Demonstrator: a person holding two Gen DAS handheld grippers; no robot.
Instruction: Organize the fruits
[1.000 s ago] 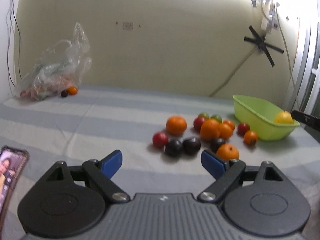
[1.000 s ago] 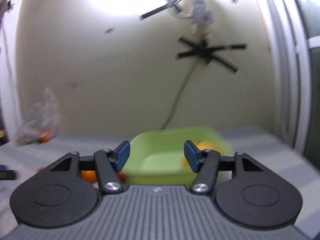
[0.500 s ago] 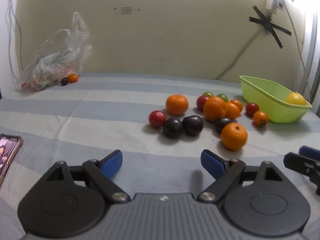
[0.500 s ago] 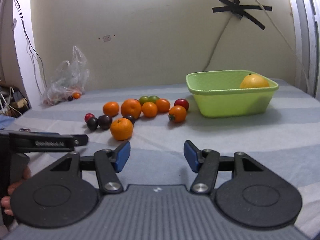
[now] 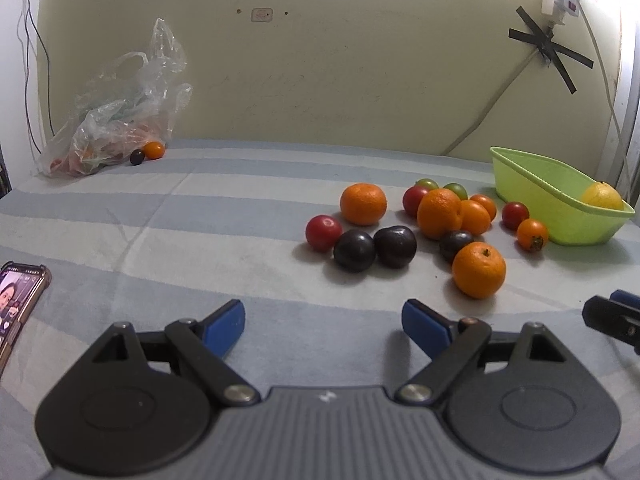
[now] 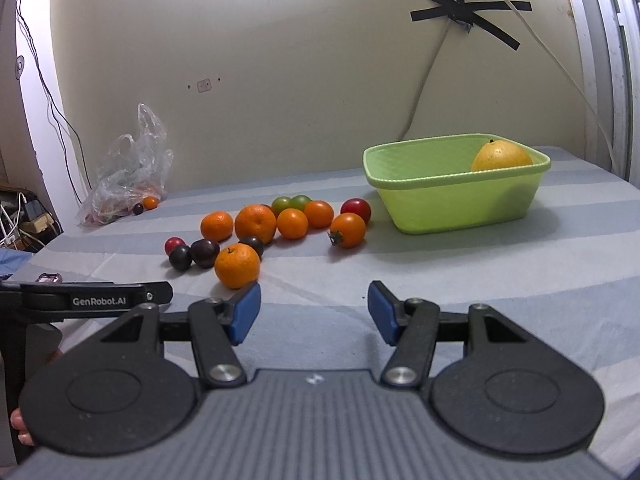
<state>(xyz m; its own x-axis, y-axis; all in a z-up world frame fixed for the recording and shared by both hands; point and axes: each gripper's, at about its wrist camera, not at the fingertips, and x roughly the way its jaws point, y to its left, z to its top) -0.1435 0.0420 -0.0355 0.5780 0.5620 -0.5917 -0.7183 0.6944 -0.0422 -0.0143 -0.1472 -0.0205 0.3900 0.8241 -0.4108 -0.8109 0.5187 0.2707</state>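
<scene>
Striped grey-and-blue cloth [image 5: 200, 216] covers the surface, which runs back to a pale yellow wall [image 5: 340, 60] with black tape crossed over a cable. Nearest, the left hand-held gripper [image 5: 323, 320] hovers low with its blue pads spread wide and nothing between them; the right hand-held gripper [image 6: 314, 312] is likewise parted and empty, less widely. Just ahead of the right one, slightly left, sits the closest orange [image 6: 237, 265], stem dimple up. Behind it lies the fruit cluster [image 6: 276, 224] — dark plums, red and orange tomatoes, two green ones, more oranges — strung in a loose band across the cloth, left to right. Farther right stands the green basin [image 6: 452, 200], its long side facing the right gripper, holding one yellow citrus [image 6: 501, 156] at its far right corner. A phone [image 5: 18, 300] lies at the left edge — and a plastic bag [image 5: 116, 120] slumps against the far wall.
</scene>
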